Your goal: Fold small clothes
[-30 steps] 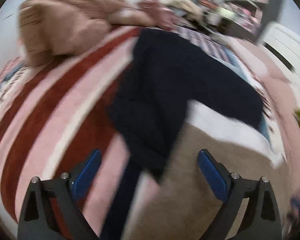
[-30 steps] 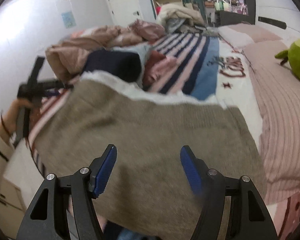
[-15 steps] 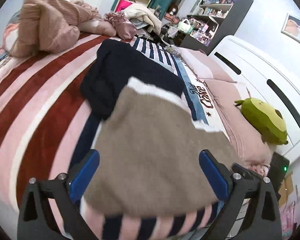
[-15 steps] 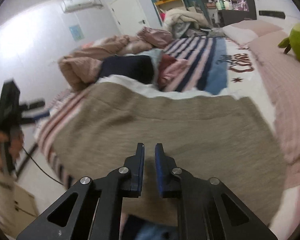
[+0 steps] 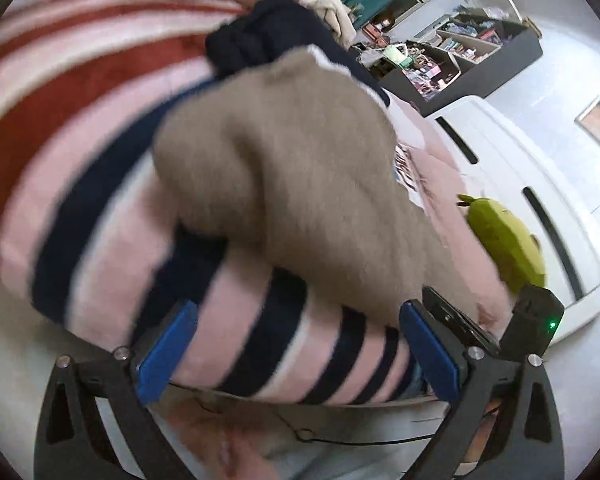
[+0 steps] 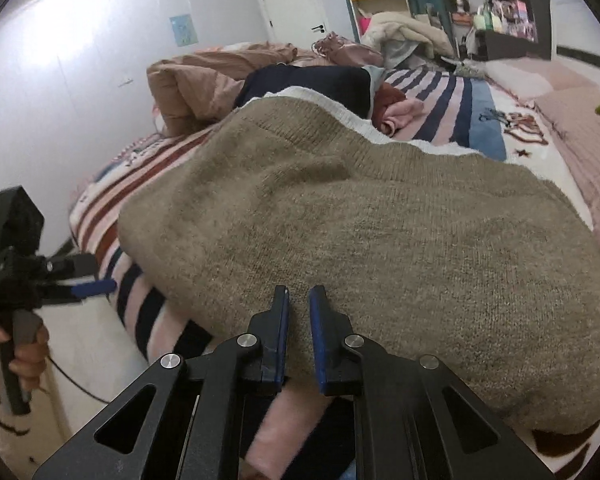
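A taupe knitted garment [image 6: 380, 232] with a white hem lies spread over the striped bed. My right gripper [image 6: 299, 320] is shut on its near edge. In the left wrist view the garment [image 5: 300, 184] lies ahead on the blanket. My left gripper [image 5: 296, 344] is open and empty, below the bed's edge, short of the garment. It also shows in the right wrist view [image 6: 88, 288], held at the far left beside the bed. A dark navy garment [image 6: 312, 84] lies behind the taupe one.
A striped pink, red and navy blanket [image 5: 80, 128] covers the bed. A bunched brown duvet [image 6: 204, 76] lies at the back left. A red and pink cloth [image 6: 396, 108] lies mid-bed. A green plush toy [image 5: 504, 244] sits near the white headboard.
My right gripper closed on the taupe garment's near edge. My left gripper dropped back and down to the bed's edge, staying open.
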Available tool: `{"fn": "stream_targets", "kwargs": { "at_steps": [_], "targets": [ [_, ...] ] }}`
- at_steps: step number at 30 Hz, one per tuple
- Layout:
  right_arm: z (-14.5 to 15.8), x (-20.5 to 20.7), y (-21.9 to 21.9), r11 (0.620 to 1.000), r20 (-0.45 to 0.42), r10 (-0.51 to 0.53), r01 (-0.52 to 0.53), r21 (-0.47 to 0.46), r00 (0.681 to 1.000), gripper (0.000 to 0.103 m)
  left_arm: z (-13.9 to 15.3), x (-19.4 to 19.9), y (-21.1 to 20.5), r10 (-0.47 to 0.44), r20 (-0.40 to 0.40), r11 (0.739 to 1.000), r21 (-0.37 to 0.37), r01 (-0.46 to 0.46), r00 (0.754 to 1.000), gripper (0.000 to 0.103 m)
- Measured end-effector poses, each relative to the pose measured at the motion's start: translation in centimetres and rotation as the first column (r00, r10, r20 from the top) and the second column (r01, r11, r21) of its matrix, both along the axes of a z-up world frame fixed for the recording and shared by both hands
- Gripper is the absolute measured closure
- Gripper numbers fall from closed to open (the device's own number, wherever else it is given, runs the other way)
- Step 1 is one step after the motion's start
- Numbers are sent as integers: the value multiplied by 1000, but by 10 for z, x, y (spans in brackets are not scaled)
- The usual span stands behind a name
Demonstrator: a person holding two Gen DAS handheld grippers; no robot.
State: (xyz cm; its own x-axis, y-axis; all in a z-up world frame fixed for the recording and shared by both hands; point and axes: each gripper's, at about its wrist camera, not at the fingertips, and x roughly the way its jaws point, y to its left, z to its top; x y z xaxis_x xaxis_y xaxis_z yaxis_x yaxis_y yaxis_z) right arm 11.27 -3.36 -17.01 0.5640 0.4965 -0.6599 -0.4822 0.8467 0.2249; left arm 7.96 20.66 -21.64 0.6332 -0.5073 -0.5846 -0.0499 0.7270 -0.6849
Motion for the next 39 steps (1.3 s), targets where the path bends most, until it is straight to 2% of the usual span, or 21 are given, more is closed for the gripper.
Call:
{"fn": "stream_targets", "kwargs": {
  "at_steps": [3,5,7,11,13,15,17,18,19,20,21,24,27,28,31,33,34,36,39],
  "targets": [
    [8,-4,4,1000,9,19,-20,18,1000,95,-13,6,-4,1,20,995,-99,1,1000,3],
    [13,-8,13,998,12,69,-69,8,998,95,-11,12,-2,31,79,988,-152,-19,996,3],
    [13,-13,27,993,22,112,-111,-41,993,95,-8,22,0,71,117,986,-161,-52,991,3],
    [0,-7,38,993,-17,95,-96,-72,995,95,-12,47,1,111,112,973,-214,-85,988,3],
    [-9,-2,43,992,-34,86,-89,-91,996,95,-10,51,-3,121,126,977,-192,-95,985,3],
    [-11,-1,45,993,-35,72,-75,-90,997,95,-5,56,-6,130,155,978,-183,-101,979,13],
    [-10,-1,47,993,-30,62,-65,-96,998,95,-2,62,-5,155,150,975,-184,-127,977,43],
    [-11,-2,47,994,-30,58,-61,-92,998,95,0,65,-4,168,149,972,-192,-138,974,48],
    [-12,-3,47,995,-30,55,-57,-84,998,95,5,68,-5,167,162,971,-197,-134,973,59],
    [-13,-2,45,996,-35,51,-54,-72,998,95,12,70,-9,153,181,978,-169,-123,971,73],
    [-12,-3,43,997,-42,48,-50,-57,998,95,18,70,-11,143,195,983,-144,-116,970,75],
    [-7,-4,33,998,-54,59,-59,-9,997,95,50,72,-28,69,281,997,-36,-61,957,79],
    [9,-13,6,995,-47,87,-85,47,995,92,89,75,-57,-40,377,994,106,-1,925,80],
    [16,-18,-9,997,-33,70,-68,45,997,92,102,79,-69,-77,396,989,148,19,915,81],
    [40,-34,-67,998,38,-45,44,38,998,92,127,93,-105,-177,432,975,202,96,884,81],
    [52,-43,-110,990,66,-130,125,67,989,92,140,99,-138,-259,453,951,272,144,853,81],
    [56,-46,-129,984,74,-165,160,74,983,92,146,103,-165,-320,455,928,326,180,831,81],
    [60,-52,-162,970,87,-239,233,74,967,92,149,109,-197,-392,442,902,358,242,807,81],
    [58,-57,-199,949,74,-312,307,71,947,89,131,120,-247,-513,369,843,384,376,775,82]
  ]
}}
